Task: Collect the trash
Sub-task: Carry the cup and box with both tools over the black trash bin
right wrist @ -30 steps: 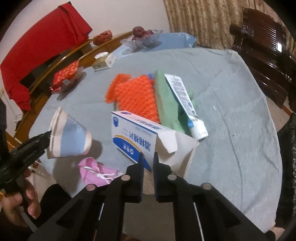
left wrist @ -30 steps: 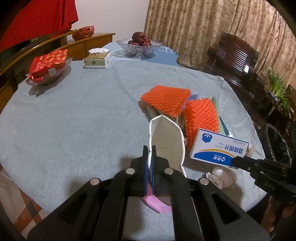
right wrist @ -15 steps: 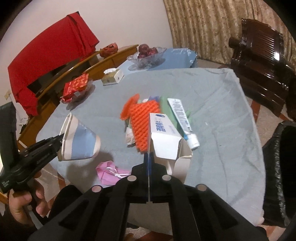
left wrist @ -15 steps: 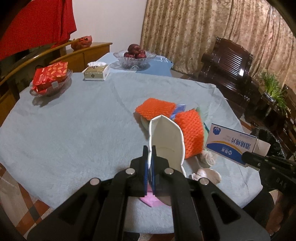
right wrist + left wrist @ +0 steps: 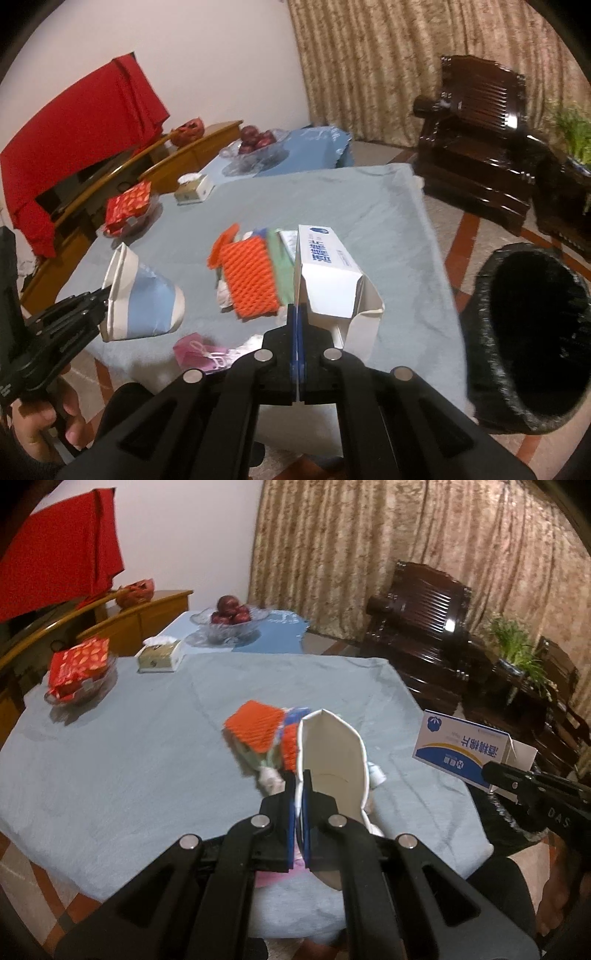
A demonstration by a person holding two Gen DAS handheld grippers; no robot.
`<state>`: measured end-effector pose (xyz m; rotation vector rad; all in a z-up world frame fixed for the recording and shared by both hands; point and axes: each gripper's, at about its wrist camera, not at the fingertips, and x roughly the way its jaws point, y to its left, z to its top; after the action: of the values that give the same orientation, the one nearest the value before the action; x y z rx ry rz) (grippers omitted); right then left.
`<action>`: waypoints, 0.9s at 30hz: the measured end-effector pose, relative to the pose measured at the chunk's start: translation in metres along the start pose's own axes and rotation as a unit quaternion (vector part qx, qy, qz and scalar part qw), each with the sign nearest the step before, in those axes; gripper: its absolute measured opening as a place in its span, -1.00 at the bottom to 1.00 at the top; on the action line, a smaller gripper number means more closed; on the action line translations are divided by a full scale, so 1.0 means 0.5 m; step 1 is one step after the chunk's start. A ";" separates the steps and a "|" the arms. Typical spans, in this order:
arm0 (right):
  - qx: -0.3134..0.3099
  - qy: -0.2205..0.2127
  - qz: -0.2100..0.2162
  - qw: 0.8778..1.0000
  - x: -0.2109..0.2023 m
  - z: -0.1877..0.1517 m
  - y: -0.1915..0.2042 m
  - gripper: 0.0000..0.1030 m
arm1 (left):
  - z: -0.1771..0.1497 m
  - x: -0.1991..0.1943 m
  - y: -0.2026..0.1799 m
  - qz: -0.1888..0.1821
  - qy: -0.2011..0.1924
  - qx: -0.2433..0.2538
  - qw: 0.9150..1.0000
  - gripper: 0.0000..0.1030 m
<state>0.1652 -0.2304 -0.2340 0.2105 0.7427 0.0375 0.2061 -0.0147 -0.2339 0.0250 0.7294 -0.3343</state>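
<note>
My left gripper (image 5: 300,786) is shut on the rim of a white and blue paper cup (image 5: 334,760), held up over the near part of the table; the same cup (image 5: 142,299) shows at the left of the right wrist view. My right gripper (image 5: 297,314) is shut on a flap of a white and blue cardboard box (image 5: 325,269), lifted above the table beside a black-lined trash bin (image 5: 532,339). The box (image 5: 469,751) hangs at the right of the left wrist view. Orange foam netting (image 5: 251,280), a green wrapper (image 5: 282,266) and a pink scrap (image 5: 201,350) lie on the blue-grey tablecloth (image 5: 332,206).
A bowl holding a red packet (image 5: 79,668), a tissue box (image 5: 160,657) and a glass fruit bowl (image 5: 231,622) stand at the far side. A dark wooden armchair (image 5: 424,627) and a plant (image 5: 517,650) are to the right. A hand (image 5: 40,424) holds the left gripper.
Both grippers rose and drew back from the table with the cup and the box. The right jaws closed fully on the box flap. The bin came into the right wrist view.
</note>
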 end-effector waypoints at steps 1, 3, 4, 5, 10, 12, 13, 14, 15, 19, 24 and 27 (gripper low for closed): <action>0.002 -0.003 -0.004 1.000 -0.008 0.000 -0.007 -0.99 | 0.003 -0.002 -0.014 -0.005 -0.002 0.005 1.000 -0.95; 0.006 -0.012 -0.015 1.000 -0.028 0.001 -0.024 -0.99 | 0.007 -0.005 -0.033 -0.014 -0.005 0.013 1.000 -0.95; 0.009 -0.016 -0.021 1.000 -0.038 0.002 -0.034 -0.99 | 0.011 -0.007 -0.049 -0.018 -0.008 0.020 1.000 -0.95; 0.012 -0.019 -0.026 0.999 -0.047 0.003 -0.044 -0.99 | 0.014 -0.006 -0.060 -0.022 -0.009 0.025 0.999 -0.95; 0.033 -0.034 -0.055 0.997 -0.087 0.001 -0.103 -0.99 | 0.030 -0.001 -0.130 -0.048 -0.015 0.051 0.997 -0.95; 0.040 -0.039 -0.068 0.996 -0.101 -0.001 -0.127 -0.99 | 0.038 0.005 -0.168 -0.062 -0.017 0.064 0.996 -0.95; 0.045 -0.041 -0.076 0.995 -0.110 -0.002 -0.144 -0.99 | 0.041 0.009 -0.185 -0.067 -0.017 0.071 0.995 -0.95; 0.049 -0.043 -0.083 0.994 -0.117 -0.002 -0.159 -0.99 | 0.046 0.013 -0.207 -0.075 -0.018 0.078 0.994 -0.95; 0.053 -0.045 -0.089 0.994 -0.125 -0.004 -0.174 -0.99 | 0.050 0.018 -0.229 -0.082 -0.019 0.085 0.993 -0.95; 0.077 -0.053 -0.126 0.988 -0.160 -0.009 -0.255 -0.99 | 0.063 0.043 -0.309 -0.109 -0.015 0.104 0.988 -0.95; 0.099 -0.053 -0.169 0.979 -0.178 -0.019 -0.344 -0.99 | 0.072 0.090 -0.428 -0.143 -0.009 0.134 0.981 -0.95; 0.120 -0.043 -0.195 0.973 -0.175 -0.032 -0.413 -0.99 | 0.072 0.119 -0.501 -0.167 -0.004 0.146 0.975 -0.95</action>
<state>0.0816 -0.4390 -0.2289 0.2908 0.6898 -0.4343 0.1937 -0.2739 -0.2226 0.1806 0.6714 -0.7617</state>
